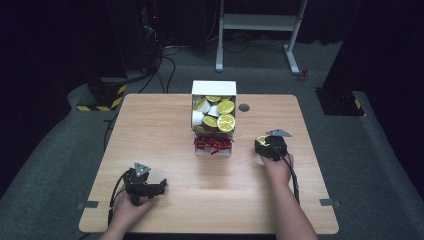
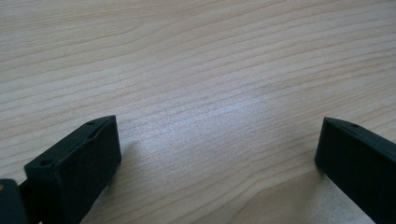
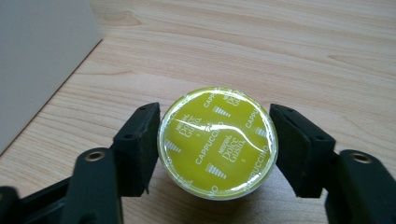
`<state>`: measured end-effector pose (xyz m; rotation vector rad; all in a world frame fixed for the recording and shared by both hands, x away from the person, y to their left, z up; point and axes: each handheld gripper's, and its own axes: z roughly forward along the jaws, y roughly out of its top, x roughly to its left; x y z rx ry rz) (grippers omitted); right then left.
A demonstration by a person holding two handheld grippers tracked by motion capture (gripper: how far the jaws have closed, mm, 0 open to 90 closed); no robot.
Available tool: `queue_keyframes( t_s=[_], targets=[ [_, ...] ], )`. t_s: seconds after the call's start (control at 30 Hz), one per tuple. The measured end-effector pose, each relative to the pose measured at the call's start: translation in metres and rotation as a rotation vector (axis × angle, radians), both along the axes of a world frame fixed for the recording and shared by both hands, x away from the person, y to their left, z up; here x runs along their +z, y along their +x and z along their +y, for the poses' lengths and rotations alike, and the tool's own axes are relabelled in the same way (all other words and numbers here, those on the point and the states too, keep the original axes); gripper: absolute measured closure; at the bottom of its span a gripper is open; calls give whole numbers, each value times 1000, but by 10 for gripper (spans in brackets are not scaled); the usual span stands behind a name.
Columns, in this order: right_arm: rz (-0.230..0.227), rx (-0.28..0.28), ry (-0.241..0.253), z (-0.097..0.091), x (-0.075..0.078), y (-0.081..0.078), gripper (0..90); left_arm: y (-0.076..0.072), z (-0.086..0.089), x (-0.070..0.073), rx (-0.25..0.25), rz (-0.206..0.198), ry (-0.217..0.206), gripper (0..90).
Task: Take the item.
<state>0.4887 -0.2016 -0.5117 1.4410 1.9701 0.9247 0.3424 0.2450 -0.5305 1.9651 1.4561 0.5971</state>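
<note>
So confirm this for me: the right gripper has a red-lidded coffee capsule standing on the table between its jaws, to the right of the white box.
Not quite: the lid is yellow-green, not red. The right gripper view shows the coffee capsule standing on the table between the jaws of the right gripper, and the high view places it right of the white box.
</note>
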Motion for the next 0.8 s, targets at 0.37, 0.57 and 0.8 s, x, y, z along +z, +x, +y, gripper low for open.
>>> queue_keyframes(
  t_s=[0.37, 0.57, 0.8],
  targets=[
    [-10, 5, 1, 1, 5, 0, 218, 0, 0, 0, 0, 0, 0, 6],
    [-37, 9, 17, -1, 16, -4, 207, 0, 0, 0, 1, -2, -1, 5],
    [-70, 23, 35, -4, 29, -11, 195, 0, 0, 0, 1, -2, -1, 5]
  ],
)
